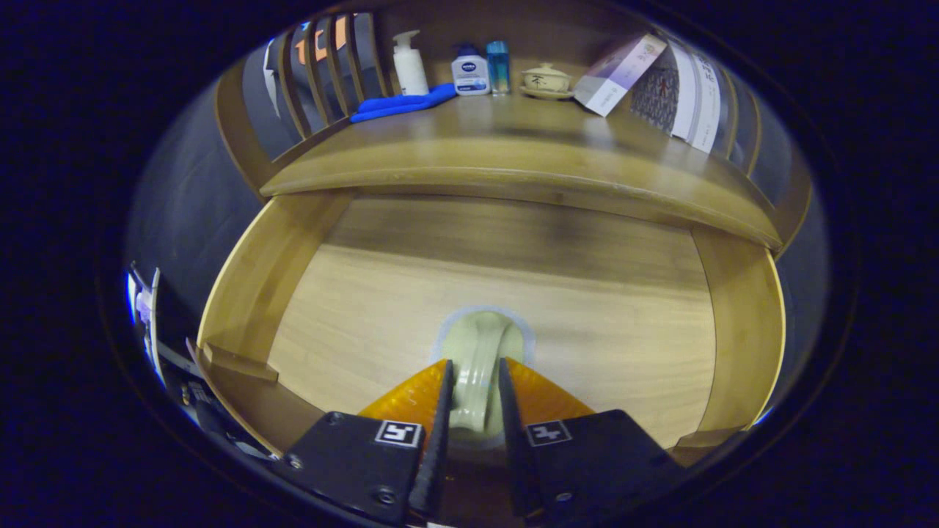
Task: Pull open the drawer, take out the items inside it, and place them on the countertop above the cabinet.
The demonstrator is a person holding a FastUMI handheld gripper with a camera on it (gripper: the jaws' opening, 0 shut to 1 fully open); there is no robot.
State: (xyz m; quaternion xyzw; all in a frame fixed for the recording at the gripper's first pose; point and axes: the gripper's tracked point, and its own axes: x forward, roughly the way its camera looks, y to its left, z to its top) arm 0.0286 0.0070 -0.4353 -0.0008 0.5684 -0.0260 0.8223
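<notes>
Drawer [352,308] pulled well out under the countertop [513,154]. Gripper [473,389] down inside it, fingers narrowed onto a pale green ceramic piece [477,359], apparently a cup or small dish seen edge-on; both fingers look to press its sides, though the contact itself is hard to make out.

Risks, as I judge them: glazed ceramic is slick, and a grip on a thin rim could let it twist or slip on the lift. Rising too steeply could knock it against the countertop's overhanging front edge.

On the countertop: blue cloth [403,103], pump bottle [409,64], two small bottles [480,70], lidded tea bowl [546,79], leaning box [620,73]. The near strip is bare.
</notes>
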